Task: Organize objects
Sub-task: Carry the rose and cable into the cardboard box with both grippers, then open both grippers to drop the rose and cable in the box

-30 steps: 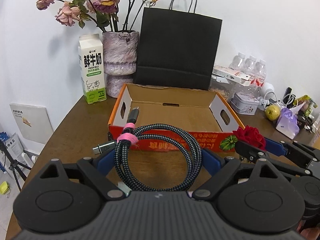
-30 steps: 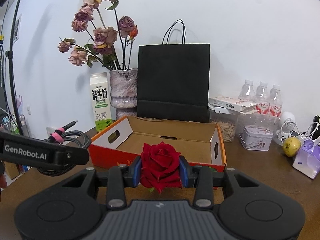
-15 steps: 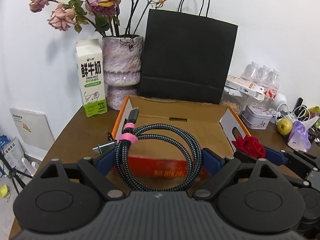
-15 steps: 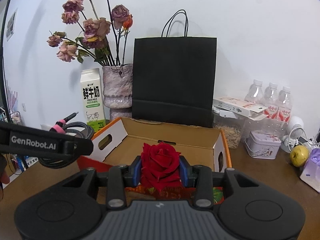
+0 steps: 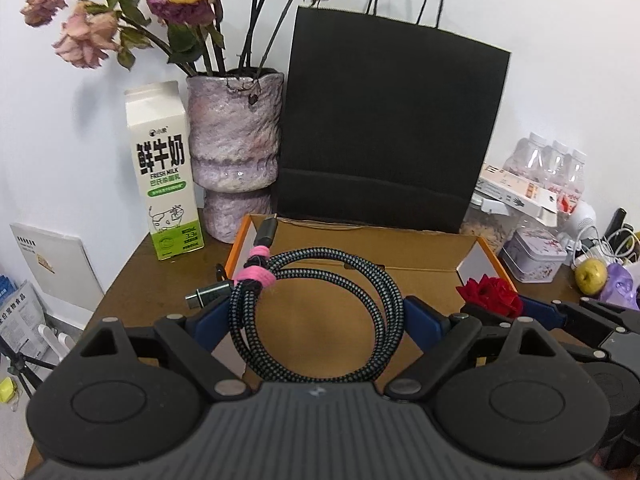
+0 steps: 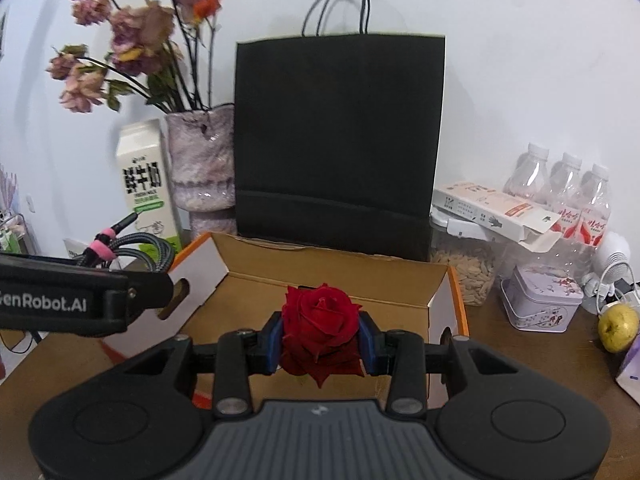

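My left gripper [image 5: 316, 316] is shut on a coiled braided cable [image 5: 376, 300] tied with a pink strap; its blue pads press the coil's two sides, and it hangs over the open orange cardboard box [image 5: 486, 254]. The right gripper [image 6: 320, 338] is shut on a red rose [image 6: 318, 320], held above the box [image 6: 456, 288] floor near its front. In the left wrist view the rose [image 5: 488, 290] and the right gripper's fingers show at the right. From the right wrist camera, the cable [image 6: 144, 246] and the left gripper's body sit at the left.
Behind the box stand a black paper bag [image 5: 388, 120], a purple vase [image 5: 234, 160] of dried flowers and a milk carton [image 5: 164, 176]. To the right are water bottles [image 6: 560, 184], a seed jar [image 6: 464, 276], a lilac tin [image 6: 540, 300] and a green apple [image 6: 618, 326] on the brown table [image 6: 532, 356].
Both grippers have moved forward with their loads, from before the box's front wall to over its open inside. The bag, vase and carton look closer.
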The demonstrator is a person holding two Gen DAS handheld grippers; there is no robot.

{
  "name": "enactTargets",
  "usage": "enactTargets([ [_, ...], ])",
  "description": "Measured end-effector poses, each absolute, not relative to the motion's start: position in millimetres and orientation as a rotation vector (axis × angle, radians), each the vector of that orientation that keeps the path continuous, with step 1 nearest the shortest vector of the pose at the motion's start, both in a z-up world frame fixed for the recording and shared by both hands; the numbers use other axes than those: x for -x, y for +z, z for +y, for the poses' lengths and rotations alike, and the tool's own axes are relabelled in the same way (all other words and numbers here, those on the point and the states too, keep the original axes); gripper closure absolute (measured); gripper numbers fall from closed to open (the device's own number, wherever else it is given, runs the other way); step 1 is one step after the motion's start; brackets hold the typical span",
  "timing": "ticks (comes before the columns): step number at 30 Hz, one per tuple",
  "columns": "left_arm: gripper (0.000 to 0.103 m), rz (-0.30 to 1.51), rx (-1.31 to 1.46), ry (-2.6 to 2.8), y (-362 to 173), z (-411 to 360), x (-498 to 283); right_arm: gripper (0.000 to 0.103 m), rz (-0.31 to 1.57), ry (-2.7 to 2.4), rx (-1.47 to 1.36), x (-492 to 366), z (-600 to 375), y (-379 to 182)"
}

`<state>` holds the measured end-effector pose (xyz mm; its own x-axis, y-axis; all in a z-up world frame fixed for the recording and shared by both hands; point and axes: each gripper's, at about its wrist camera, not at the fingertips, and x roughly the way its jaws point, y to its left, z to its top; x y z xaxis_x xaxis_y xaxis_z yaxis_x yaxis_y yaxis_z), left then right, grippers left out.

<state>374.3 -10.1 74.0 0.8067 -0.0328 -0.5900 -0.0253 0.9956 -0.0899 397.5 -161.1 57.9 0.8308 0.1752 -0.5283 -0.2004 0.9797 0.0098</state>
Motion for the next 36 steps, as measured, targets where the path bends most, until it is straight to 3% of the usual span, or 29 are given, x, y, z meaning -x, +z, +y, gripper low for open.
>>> enactTargets([
  [13, 0.012, 0.682, 0.082, 0.016, 45, -17, -424, 0.066, 0.685, 0.165, 0.033, -451, -170, 23],
  [17, 0.011, 0.681, 0.082, 0.002, 37, -21, -431, 0.060, 0.709, 0.162, 0.032, -459, -171, 14],
  [19, 0.010, 0.686, 0.089, -0.005, 33, -21, -433, 0.048, 0.716, 0.159, 0.040, -460, -171, 11],
  [21, 0.007, 0.692, 0.095, -0.007, 30, -21, -434, 0.020, 0.715, 0.157, 0.046, -459, -171, 9],
  [22, 0.000, 0.681, 0.100, -0.003, 31, -20, -433, 0.014, 0.714, 0.158, 0.048, -459, -172, 8],
  [24, 0.000, 0.655, 0.103, 0.008, 33, -19, -430, 0.004, 0.714, 0.160, 0.046, -457, -173, 7],
  [26, 0.000, 0.651, 0.105, 0.015, 34, -18, -428, 0.000, 0.715, 0.165, 0.043, -455, -174, 8],
  [36, 0.000, 0.650, 0.105, 0.023, 40, -18, -416, 0.000, 0.694, 0.178, 0.039, -439, -176, 18],
])
